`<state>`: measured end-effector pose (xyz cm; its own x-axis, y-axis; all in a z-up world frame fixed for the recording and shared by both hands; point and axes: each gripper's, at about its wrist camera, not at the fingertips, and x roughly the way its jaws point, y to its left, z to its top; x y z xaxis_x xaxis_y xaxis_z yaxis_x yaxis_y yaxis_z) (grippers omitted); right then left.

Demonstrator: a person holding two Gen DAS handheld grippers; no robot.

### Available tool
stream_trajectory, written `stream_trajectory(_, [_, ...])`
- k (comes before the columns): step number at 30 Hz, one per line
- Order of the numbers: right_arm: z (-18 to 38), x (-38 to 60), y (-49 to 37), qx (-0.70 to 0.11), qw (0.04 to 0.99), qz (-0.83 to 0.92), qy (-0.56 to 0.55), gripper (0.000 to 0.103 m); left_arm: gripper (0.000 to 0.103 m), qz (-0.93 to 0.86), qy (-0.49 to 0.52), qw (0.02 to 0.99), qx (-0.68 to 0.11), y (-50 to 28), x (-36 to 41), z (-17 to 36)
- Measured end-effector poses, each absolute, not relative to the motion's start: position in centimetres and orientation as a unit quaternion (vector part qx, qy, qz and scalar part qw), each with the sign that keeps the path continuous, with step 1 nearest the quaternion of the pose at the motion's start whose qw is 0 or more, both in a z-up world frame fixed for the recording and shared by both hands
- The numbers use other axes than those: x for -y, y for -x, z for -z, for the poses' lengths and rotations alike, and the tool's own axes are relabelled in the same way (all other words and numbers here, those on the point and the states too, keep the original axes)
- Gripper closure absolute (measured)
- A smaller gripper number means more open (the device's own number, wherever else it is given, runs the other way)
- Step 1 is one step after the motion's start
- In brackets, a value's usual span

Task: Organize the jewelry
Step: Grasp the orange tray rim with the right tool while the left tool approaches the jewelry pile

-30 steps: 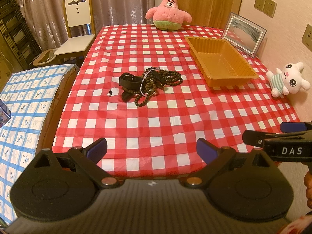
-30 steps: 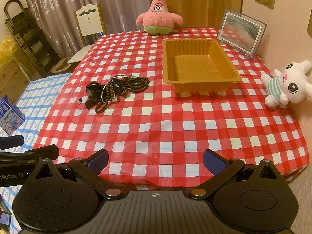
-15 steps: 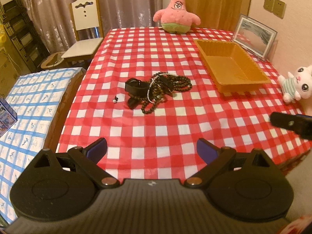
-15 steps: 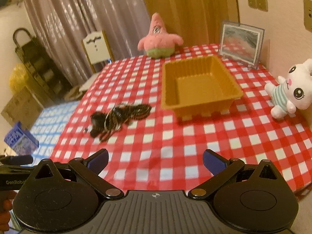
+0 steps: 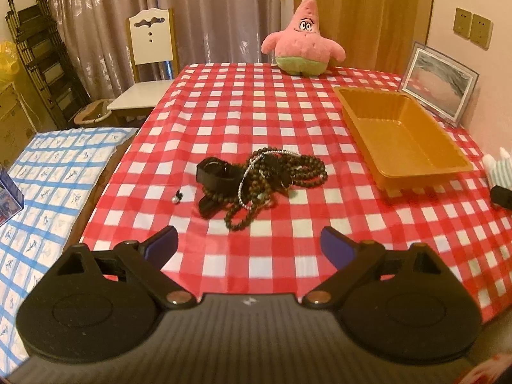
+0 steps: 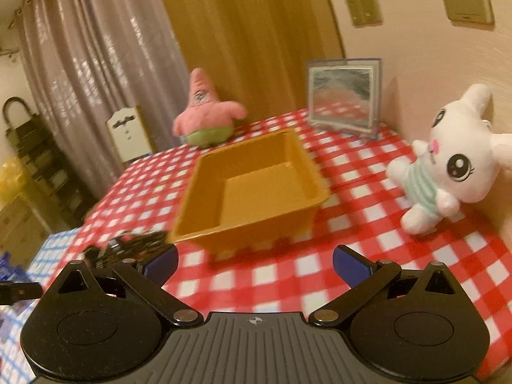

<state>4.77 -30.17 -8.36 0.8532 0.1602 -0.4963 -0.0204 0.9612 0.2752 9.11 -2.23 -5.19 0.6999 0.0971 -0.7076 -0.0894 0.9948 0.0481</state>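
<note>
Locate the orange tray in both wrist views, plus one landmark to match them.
Left wrist: orange tray sits right of centre, to the right of the bead pile.
Right wrist: orange tray sits at centre, tilted in the picture, straight ahead of the open claw; the view is blurred.
Shared landmark: the pink star plush at the table's far edge, beyond the tray in both.

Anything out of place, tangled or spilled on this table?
Yes. The bead necklaces lie knotted in one heap with a black strap on the tablecloth, a small loose piece sits apart beside them, and the orange tray holds nothing.
</note>
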Motion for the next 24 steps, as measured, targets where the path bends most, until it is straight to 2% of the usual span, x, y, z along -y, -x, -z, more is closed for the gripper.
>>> stream_trajectory(5, [10.3,32.2,-7.6,-0.249,0.959,-0.017,-0.137,0.001,0.011,-0.059,-0.028,0.923,-0.379,-11.2,2.7,6.8])
stream_trajectory(7, [10.8,32.6,-8.6,-0.236,0.961,-0.003,-0.148,0.014,0.013,-0.058,-0.029,0.922,-0.382,-12.0,2.5,7.3])
stream_trajectory(8, [11.1,32.7,-9.3,-0.236,0.96,0.001,-0.152,0.029,0.013,-0.058,-0.03,0.922,-0.381,-12.4,2.4,7.5])
stream_trajectory(9, [11.6,32.9,-10.1,-0.243,0.957,0.008,-0.158,0.033,0.013,-0.058,-0.032,0.923,-0.38,-12.7,2.2,7.6])
stream_trajectory(16, [14.6,34.1,-13.3,-0.2,0.953,0.078,-0.215,0.038,0.013,-0.053,-0.047,0.925,-0.373,-15.8,0.7,8.8])
stream_trajectory(23, [16.1,34.6,-16.6,-0.187,0.941,0.107,-0.261,0.051,0.015,-0.044,-0.059,0.92,-0.384,-18.5,-1.3,9.9])
stream_trajectory(24, [16.2,34.6,-17.1,-0.186,0.941,0.111,-0.261,0.056,0.016,-0.042,-0.061,0.919,-0.387,-18.8,-1.5,10.1])
